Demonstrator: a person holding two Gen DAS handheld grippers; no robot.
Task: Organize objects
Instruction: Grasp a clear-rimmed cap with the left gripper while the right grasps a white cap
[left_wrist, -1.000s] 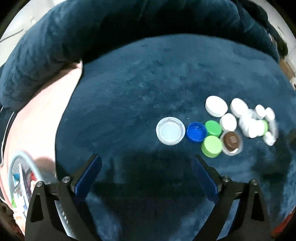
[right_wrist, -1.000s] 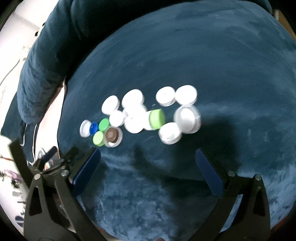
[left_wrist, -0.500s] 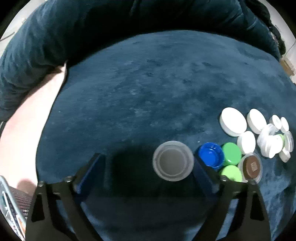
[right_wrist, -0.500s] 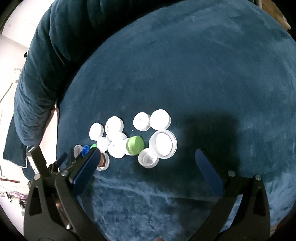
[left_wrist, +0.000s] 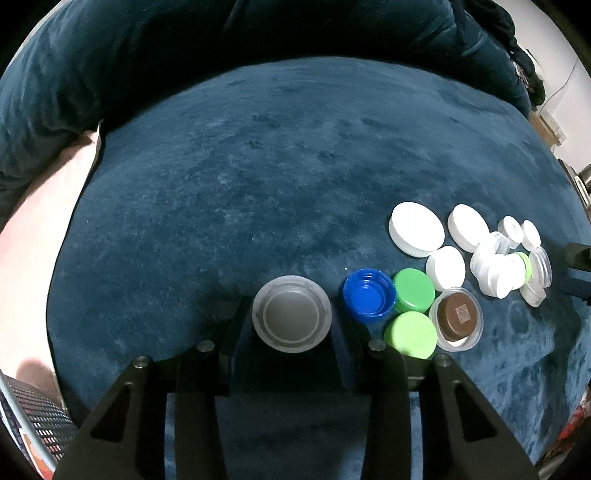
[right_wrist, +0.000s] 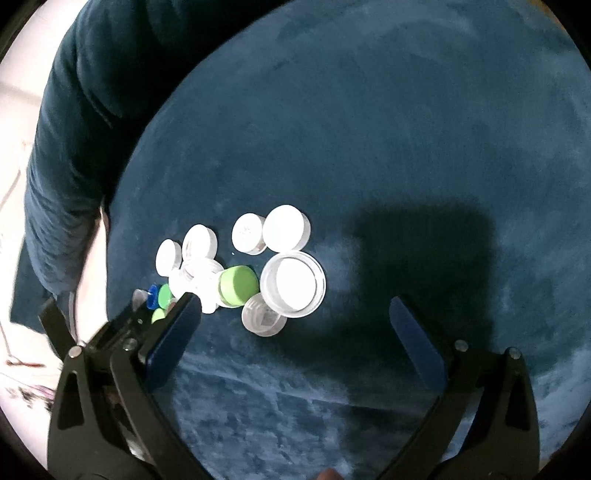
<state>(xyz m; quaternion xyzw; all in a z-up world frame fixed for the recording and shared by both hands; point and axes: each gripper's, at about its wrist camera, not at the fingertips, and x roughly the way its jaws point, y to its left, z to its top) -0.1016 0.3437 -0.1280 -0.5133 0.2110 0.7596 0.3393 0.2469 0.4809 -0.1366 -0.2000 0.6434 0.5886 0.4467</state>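
My left gripper (left_wrist: 291, 325) is shut on a clear round lid (left_wrist: 291, 317), its jaws pressed on both sides of it, on the dark blue plush cushion (left_wrist: 277, 166). Right of it lie a blue cap (left_wrist: 367, 293), two green caps (left_wrist: 413, 290), a brown-centred clear lid (left_wrist: 458, 319) and several white caps (left_wrist: 415, 229). My right gripper (right_wrist: 295, 332) is open and empty above the cushion, just short of the white caps (right_wrist: 286, 227), a large clear lid (right_wrist: 293, 284) and a green cap (right_wrist: 236, 286).
A dark blue pillow (left_wrist: 184, 44) lies along the back of the cushion. A pale floor (left_wrist: 33, 229) shows at the left edge. The left gripper body (right_wrist: 122, 328) shows at the left in the right wrist view.
My left gripper moved forward to the clear lid and closed on it. My right gripper drew back and rose, still open.
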